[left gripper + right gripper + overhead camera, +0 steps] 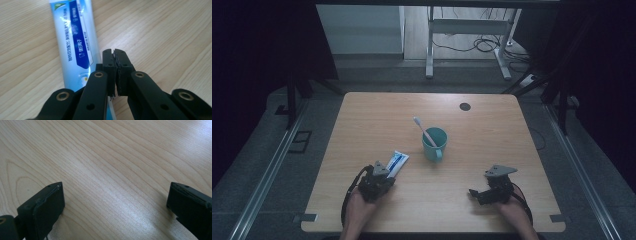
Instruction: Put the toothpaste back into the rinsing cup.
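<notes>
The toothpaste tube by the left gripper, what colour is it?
Toothpaste tube: light blue with a dark blue band, clearest in the left gripper view.

Glossy toothpaste tube [75, 42], matt wooden table [162, 32]

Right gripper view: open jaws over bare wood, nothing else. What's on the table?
Observer: A teal cup stands mid-table with a toothbrush leaning in it.
Operator: And the left gripper, holding anything?
Observer: No. The left gripper is shut with nothing between its pads, right beside a toothpaste tube that lies flat on the table.
</notes>
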Motion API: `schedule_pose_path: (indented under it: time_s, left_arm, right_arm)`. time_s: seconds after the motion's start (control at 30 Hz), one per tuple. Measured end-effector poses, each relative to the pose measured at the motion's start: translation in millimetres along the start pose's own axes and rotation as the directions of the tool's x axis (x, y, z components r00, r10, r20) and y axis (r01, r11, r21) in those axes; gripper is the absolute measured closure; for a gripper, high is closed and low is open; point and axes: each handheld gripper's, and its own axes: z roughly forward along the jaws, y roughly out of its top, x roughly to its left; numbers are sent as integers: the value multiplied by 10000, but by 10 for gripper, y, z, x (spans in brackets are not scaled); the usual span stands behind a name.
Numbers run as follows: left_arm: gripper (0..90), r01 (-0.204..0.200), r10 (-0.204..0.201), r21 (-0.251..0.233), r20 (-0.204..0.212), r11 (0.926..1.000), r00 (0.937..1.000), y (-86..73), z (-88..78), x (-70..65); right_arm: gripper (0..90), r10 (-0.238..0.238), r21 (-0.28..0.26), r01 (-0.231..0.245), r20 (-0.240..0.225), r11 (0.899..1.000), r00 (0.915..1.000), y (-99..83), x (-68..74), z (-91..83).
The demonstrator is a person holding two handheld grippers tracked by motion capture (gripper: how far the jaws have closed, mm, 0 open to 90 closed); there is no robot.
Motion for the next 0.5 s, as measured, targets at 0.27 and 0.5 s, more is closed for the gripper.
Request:
schedule_pose_path:
  time_s: [0.27,0.5]
  left_arm:
    - [868,34,-34,31,-258,10000,9997,-25,-58,81]
    - [817,68,-71,-118,-213,9999,9997,-5,-92,85]
  right_arm:
    - [12,1,0,-1,-5,10000,10000,0,0,0]
    - [13,-2,-3,2,-2,10000,10000,0,-1,0]
